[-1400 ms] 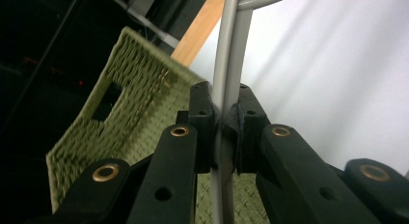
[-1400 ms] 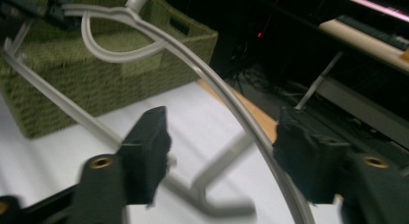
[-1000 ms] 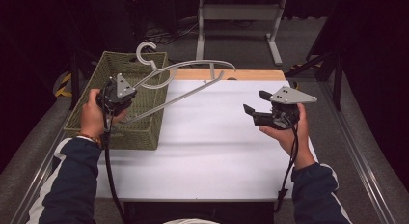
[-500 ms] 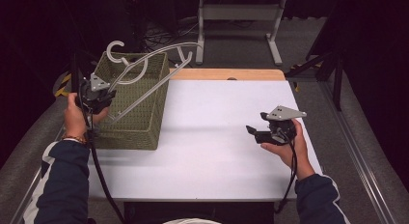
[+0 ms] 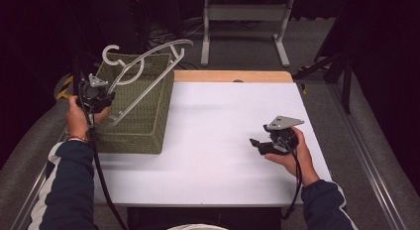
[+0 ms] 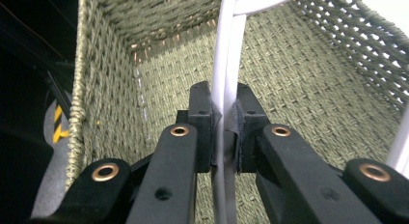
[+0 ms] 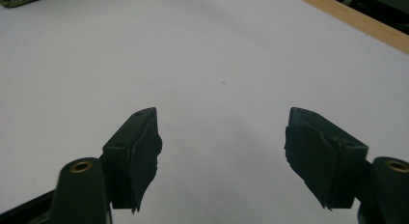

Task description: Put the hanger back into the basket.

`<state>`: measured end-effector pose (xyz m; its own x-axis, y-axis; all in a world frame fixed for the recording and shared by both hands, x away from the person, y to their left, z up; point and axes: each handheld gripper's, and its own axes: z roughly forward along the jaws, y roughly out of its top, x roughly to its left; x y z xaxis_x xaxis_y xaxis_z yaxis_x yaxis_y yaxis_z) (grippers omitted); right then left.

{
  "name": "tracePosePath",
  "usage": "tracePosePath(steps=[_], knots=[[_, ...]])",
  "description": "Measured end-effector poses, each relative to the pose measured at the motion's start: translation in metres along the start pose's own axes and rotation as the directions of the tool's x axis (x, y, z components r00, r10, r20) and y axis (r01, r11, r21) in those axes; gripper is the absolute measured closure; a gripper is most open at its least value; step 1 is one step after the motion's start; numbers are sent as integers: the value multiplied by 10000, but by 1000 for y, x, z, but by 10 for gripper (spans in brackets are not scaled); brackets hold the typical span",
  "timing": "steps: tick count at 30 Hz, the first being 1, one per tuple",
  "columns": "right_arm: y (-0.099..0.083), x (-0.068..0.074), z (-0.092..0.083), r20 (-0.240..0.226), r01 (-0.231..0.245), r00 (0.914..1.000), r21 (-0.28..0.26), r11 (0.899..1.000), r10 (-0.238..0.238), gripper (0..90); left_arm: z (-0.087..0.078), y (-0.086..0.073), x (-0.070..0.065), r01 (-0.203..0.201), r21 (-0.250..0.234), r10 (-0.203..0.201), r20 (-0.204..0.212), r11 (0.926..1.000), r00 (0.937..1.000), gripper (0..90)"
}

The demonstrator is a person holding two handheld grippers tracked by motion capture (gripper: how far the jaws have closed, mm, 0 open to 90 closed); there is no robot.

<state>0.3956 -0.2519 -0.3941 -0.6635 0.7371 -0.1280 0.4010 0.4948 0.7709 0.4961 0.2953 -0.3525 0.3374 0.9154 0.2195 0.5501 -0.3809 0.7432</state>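
Left gripper (image 5: 101, 102) has carried the white hanger (image 5: 143, 71) leftward since the earlier high view: a second ago the hanger lay across the basket's right rim and reached over the white table top; now it stands tilted over the green woven basket (image 5: 148, 126), hook (image 5: 113, 54) up at the far left corner and lower end down inside. My left hand (image 5: 78, 118) has drifted to the basket's left side. Right gripper (image 5: 262, 144) sits lower than before, close above the table (image 5: 213, 141) at its right front, held by my right hand (image 5: 292, 155).

Left gripper view: jaws clamped on the hanger's thin white bar (image 6: 225, 79), pads pressed against it from both sides, basket floor and walls (image 6: 299, 103) behind. The bar runs up between the pads to a crosspiece at the top edge. I cannot tell for sure whether the hanger's lower end touches the basket floor; the jaws hide it.

Right gripper view: jaws stand well apart, nothing between them, bare white table (image 7: 207, 64) beneath, the wooden edge strip (image 7: 357, 21) at upper right. Pads look worn at the edges.
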Motion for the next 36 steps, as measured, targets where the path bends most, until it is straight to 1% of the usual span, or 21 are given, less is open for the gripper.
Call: tracePosePath(steps=[2,3,7,9,11,14,15,16,17,18,19,20,21,22,25,27,28,29,31,33,36], knots=[[-1,0,2,-73,34,10000,100,9999,-33,283,0,2,1,-244,192,251,-362,9995,9990,815],[-2,0,3,-94,40,9999,125,9999,-39,283,2,1,2,-70,191,76,-294,9998,9995,815],[-4,0,4,-169,78,9998,283,9996,-73,284,3,-2,8,35,490,-7,-566,9988,9984,815],[-4,0,5,-176,31,9998,336,9994,-25,284,2,-4,12,298,506,-275,-468,9983,9985,815],[-4,0,6,-204,99,9998,382,9992,-91,284,3,-4,12,145,705,-96,-684,9974,9976,814],[-4,1,6,-205,126,9997,454,9989,-117,283,6,-3,12,17,922,38,-595,9957,9982,804],[-4,1,7,-205,118,9997,460,9989,-109,283,8,-2,10,-131,1141,209,-668,9934,9975,783],[-4,1,7,-205,118,9997,460,9989,-109,283,8,-2,10,-131,1141,209,-668,9934,9975,745],[-4,1,7,-216,102,9997,463,9989,-92,283,9,-2,8,-187,1297,294,-810,9914,9963,745],[-4,1,7,-218,96,9997,470,9989,-85,282,9,-2,8,-208,1297,348,-1073,9913,9936,703],[-5,1,7,-218,90,9997,488,9988,-79,281,9,-2,8,-186,1226,337,-1227,9923,9919,697],[-5,0,8,-221,97,9997,508,9987,-86,280,8,-2,9,-38,1096,147,-987,9940,9950,659],[-5,0,8,-224,111,9997,525,9986,-100,280,8,-3,9,-60,986,142,-825,9951,9965,632],[-5,0,8,-228,111,9997,525,9986,-99,280,6,-3,8,-311,840,376,-774,9960,9963,612],[-5,0,7,-199,111,9997,490,9987,-101,280,4,-3,5,-384,588,427,-741,9975,9963,606],[-5,0,6,-131,164,9998,383,9991,-159,280,-4,-5,3,-708,-135,698,-593,9974,9958,604],[-4,1,6,-85,221,9997,309,9993,-218,281,-6,-5,3,-619,-331,603,-456,9975,9971,603],[-4,1,5,-99,236,9997,238,9994,-234,281,-9,-6,3,-670,-630,652,-301,9958,9974,597],[-4,1,5,-108,282,9995,155,9995,-280,281,-11,-6,2,-685,-830,665,-267,9942,9974,590],[-3,2,4,-36,279,9996,70,9996,-278,280,-20,-5,-2,-645,-1553,654,7,9858,9979,577],[-3,2,4,19,275,9996,9,9996,-275,281,-27,-3,-10,-602,-2061,704,426,9767,9966,552]])
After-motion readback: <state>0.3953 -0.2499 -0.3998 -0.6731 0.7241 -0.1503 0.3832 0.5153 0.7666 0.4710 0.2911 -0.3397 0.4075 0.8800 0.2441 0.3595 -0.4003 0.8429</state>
